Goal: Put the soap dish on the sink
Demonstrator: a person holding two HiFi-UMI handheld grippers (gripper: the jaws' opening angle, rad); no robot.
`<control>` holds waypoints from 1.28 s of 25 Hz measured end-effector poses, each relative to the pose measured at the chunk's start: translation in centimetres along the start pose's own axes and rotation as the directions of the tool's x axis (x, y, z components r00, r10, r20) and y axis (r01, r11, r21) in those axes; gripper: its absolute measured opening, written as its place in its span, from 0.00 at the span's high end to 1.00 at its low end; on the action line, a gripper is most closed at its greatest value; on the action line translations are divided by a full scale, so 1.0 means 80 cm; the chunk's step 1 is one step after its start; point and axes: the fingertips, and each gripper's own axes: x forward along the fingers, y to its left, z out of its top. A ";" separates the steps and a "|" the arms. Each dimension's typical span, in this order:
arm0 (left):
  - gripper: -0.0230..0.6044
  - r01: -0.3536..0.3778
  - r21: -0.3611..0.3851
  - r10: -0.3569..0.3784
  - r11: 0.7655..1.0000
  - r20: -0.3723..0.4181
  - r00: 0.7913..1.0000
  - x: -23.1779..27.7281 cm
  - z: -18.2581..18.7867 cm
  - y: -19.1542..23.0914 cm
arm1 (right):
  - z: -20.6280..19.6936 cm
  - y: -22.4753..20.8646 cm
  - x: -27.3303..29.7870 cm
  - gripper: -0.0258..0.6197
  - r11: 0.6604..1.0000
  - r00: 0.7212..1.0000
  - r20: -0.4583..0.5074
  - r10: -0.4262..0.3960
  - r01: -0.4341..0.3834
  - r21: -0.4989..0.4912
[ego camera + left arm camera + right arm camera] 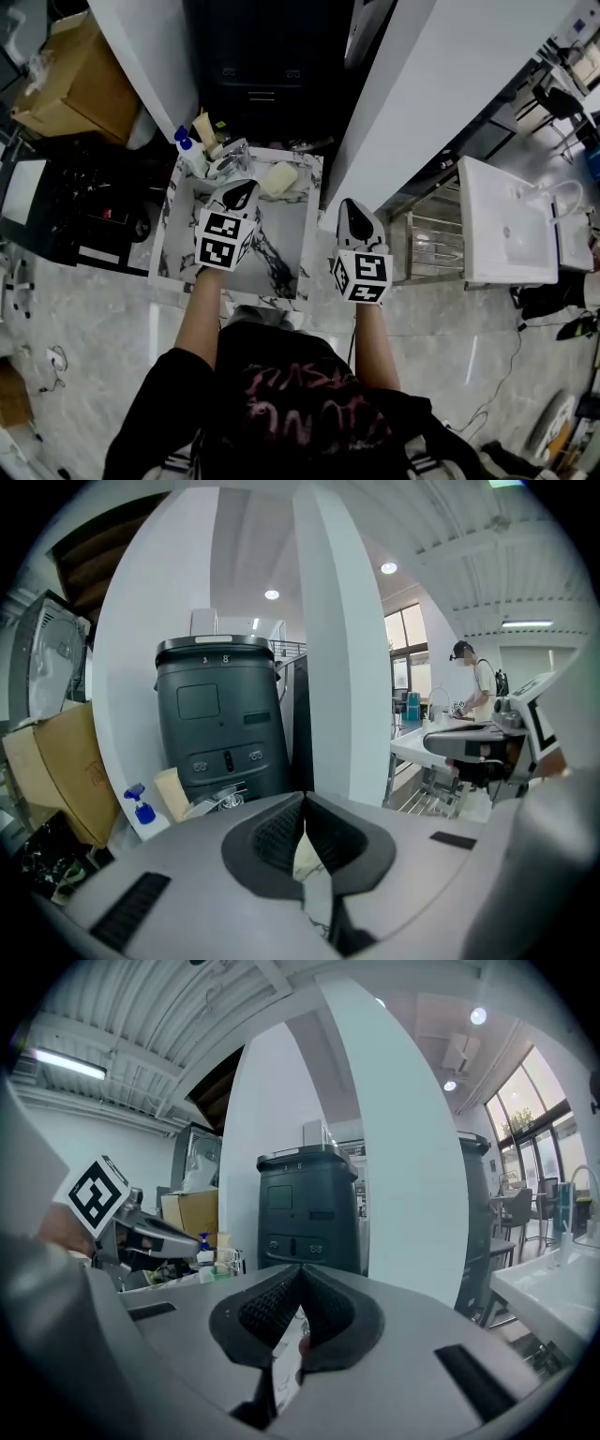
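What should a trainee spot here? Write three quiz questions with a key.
1. True or false: the left gripper is shut on nothing.
2. Where is the soap dish? A in the right gripper; B on the back ledge of the sink; C on the floor.
3. Fill in: the bottle by the sink has a ___ cap.
Key: 1 true; 2 B; 3 blue.

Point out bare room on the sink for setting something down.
Bare: the sink's left rim, front rim and basin floor right of the left gripper. Crowded: the back rim, with bottle, tube, faucet and cream block.
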 end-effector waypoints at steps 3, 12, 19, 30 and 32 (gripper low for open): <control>0.94 -0.017 -0.010 0.018 1.000 0.035 0.999 -0.016 0.013 0.001 | 0.009 0.004 -0.001 0.94 1.000 1.000 0.015 0.009 -0.009 -0.005; 0.94 -0.071 -0.029 0.075 0.997 0.145 0.987 -0.062 0.046 0.011 | 0.035 0.022 -0.001 0.94 0.999 0.998 0.055 0.043 -0.042 -0.022; 0.94 -0.094 -0.026 0.097 0.995 0.187 0.978 -0.088 0.058 0.021 | 0.057 0.030 0.000 0.94 0.997 0.995 0.084 0.058 -0.054 -0.048; 0.94 -0.128 -0.021 0.129 0.992 0.239 0.963 -0.117 0.077 0.031 | 0.084 0.039 -0.005 0.94 0.994 0.991 0.116 0.073 -0.063 -0.093; 0.94 -0.133 -0.020 0.134 0.991 0.249 0.959 -0.119 0.082 0.032 | 0.087 0.039 -0.004 0.94 0.993 0.990 0.119 0.074 -0.063 -0.098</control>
